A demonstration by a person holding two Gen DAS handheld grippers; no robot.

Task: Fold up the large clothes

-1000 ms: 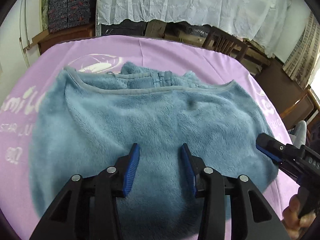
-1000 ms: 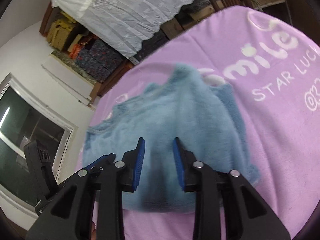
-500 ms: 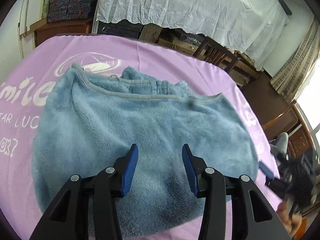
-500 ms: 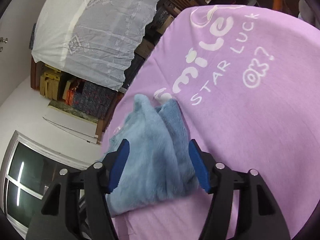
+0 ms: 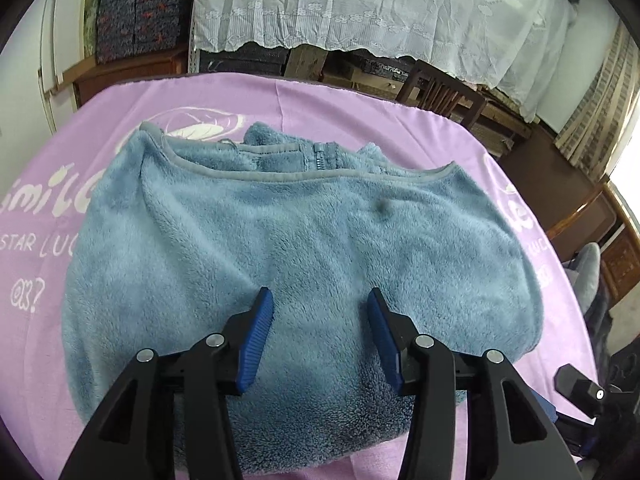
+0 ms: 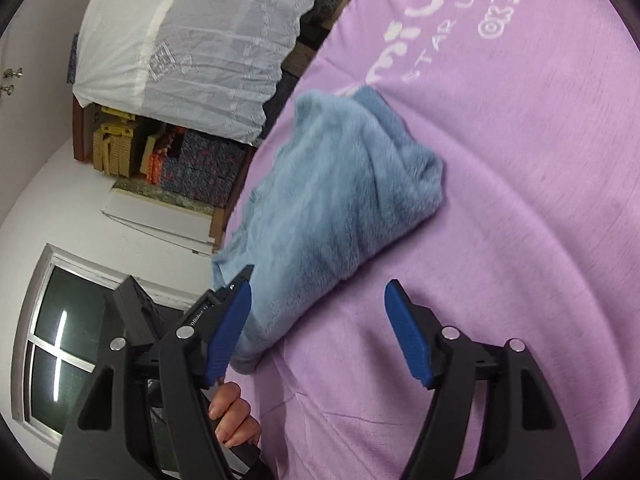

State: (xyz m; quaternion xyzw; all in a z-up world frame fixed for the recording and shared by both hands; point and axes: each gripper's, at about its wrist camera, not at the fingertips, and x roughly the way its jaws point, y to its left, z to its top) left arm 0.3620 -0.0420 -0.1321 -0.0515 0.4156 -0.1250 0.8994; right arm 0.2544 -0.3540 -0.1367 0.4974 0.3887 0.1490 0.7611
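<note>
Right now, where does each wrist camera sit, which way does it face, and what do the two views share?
Left wrist: behind the left gripper, looking down over the folded blue fleece garment; jaws opening, pressing nothing.
Right wrist: behind the right gripper, rolled, facing along the purple cloth by the garment's edge; jaws opening, empty; a hand shows.
Shared: garment, purple cloth, white lace curtain.
</note>
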